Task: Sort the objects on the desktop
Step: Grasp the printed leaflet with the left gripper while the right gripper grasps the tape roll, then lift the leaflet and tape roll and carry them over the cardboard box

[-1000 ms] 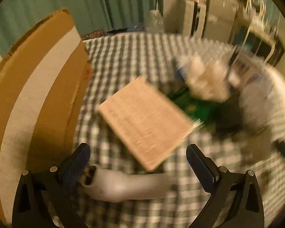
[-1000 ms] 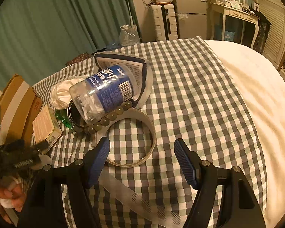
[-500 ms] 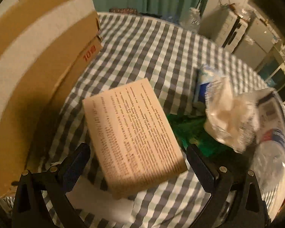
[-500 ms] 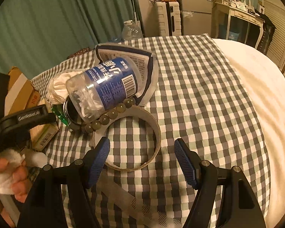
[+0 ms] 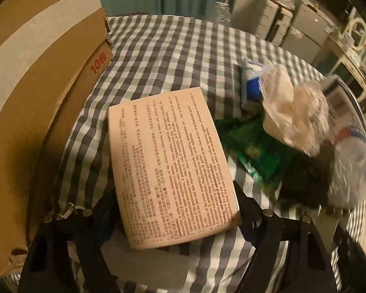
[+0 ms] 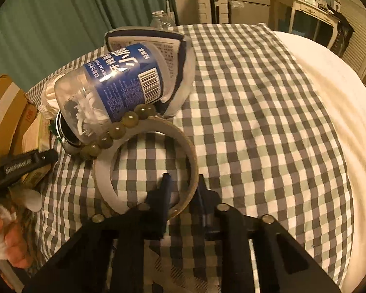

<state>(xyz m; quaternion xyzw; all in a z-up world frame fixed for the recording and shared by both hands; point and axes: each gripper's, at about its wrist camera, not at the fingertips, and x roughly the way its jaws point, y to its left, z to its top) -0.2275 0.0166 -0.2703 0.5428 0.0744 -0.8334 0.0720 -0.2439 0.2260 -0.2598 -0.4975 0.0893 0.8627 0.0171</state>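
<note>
Closing on the tape ring's [image 6: 147,163] wall, the right gripper [image 6: 183,185] should lift gently, while the left gripper [image 5: 176,210], still fairly wide and closing, seemingly brackets the box [image 5: 169,168].

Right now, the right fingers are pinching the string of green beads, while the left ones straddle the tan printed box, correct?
Not the beads. The right wrist view shows the right gripper closing on the wall of the tape roll, one finger inside the ring and one outside. The green beads lie untouched against the roll's far edge. The left gripper does straddle the tan printed box.
</note>
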